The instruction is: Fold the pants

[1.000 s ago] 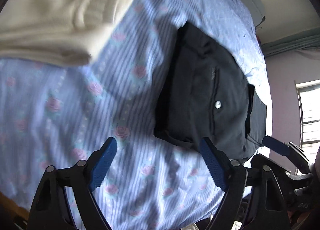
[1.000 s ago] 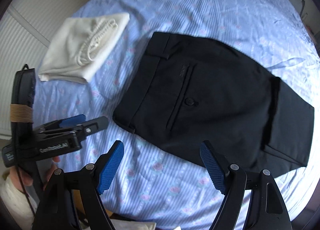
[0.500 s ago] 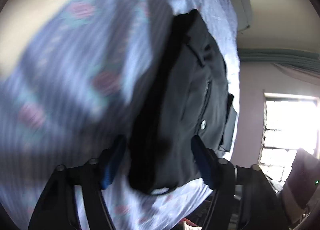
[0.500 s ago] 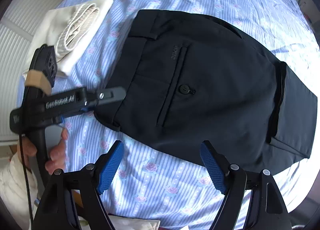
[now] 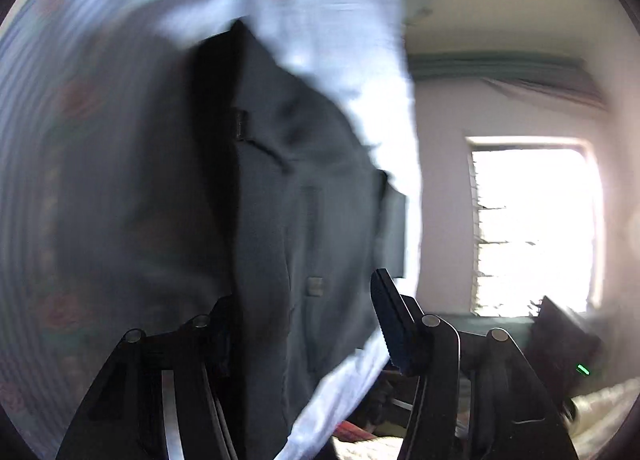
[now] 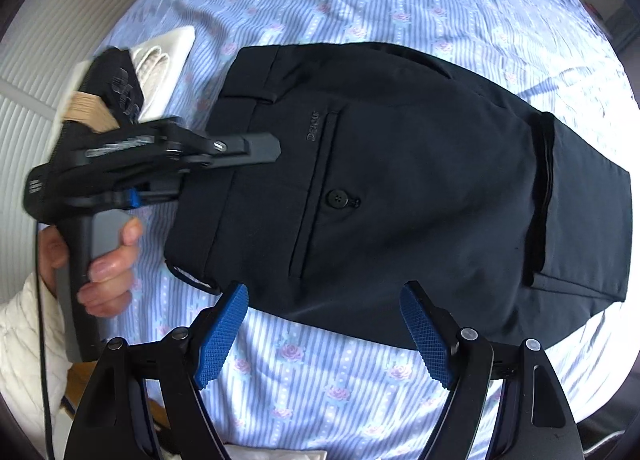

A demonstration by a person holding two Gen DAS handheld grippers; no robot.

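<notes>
Left gripper: our left gripper (image 6: 224,152) reaches in at the waistband side of the pants (image 6: 400,188), its jaws closing with the band between them; in its own blurred view we cannot tell whether the pads press the cloth yet.
Right gripper: our right gripper (image 6: 324,330) hangs above the bed, pointing down, jaws wide apart and holding nothing; the near edge of the pants lies just beyond its fingertips.
Pants: dark trousers, already doubled over, flat on the striped sheet (image 6: 360,372), back pocket and button (image 6: 338,198) facing up; the leg ends stick out on the side away from the left gripper.
Hand: the hand (image 6: 108,260) wraps the left gripper's handle, well clear of the cloth.
Other cloth: a folded white garment (image 6: 164,60) lies beyond the left gripper, apart from the pants.
Handling: we judge the pants light, limp and smooth; they will sag and slide if pinched at one layer only.
Where to hold: the waistband is the thickest, stiffest part, so we take all layers there, deep between the pads.
Second hold: we would have the right gripper take the near edge or the leg ends, so the stack lifts evenly.
Risk: the sheet under the band may get caught in the jaws.
</notes>
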